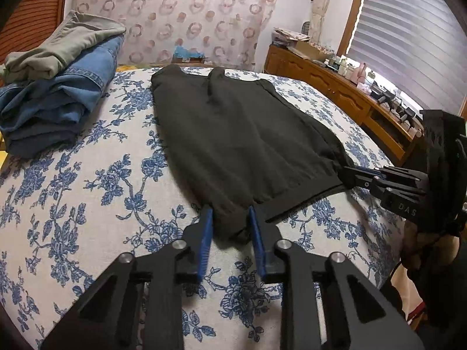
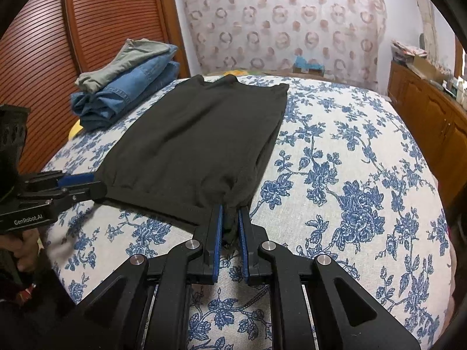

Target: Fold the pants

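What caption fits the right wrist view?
Right gripper pinches near corner of folded black pants on floral blue-and-white bedspread; left gripper holds the other corner.

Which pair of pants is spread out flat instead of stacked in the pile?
The black pants, laid flat mid-bed with both grippers at their near edge. The grey pants and blue jeans sit folded in the pile.

Obstacle: stack of folded jeans (image 2: 125, 96) on bed's (image 2: 350, 151) left, near black pants (image 2: 198, 134). Passage: bare bedspread right of pants.
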Demonstrator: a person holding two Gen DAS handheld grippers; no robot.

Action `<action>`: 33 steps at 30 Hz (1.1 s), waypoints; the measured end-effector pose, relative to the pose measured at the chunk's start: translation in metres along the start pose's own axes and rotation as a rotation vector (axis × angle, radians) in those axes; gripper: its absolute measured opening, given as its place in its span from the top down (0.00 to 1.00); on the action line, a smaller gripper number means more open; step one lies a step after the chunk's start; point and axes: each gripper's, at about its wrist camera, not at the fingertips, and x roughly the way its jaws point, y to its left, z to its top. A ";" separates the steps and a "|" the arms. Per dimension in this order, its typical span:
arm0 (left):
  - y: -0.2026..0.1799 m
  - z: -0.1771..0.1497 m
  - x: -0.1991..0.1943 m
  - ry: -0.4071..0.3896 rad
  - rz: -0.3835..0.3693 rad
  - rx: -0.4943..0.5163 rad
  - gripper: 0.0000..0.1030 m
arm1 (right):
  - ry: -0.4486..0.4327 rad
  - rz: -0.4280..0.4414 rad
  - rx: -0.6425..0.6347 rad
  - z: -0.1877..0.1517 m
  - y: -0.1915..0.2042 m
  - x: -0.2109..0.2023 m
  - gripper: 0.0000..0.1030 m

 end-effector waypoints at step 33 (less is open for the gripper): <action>-0.012 -0.028 -0.085 -0.091 -0.090 0.083 0.90 | -0.035 0.117 0.000 -0.033 0.041 -0.072 0.94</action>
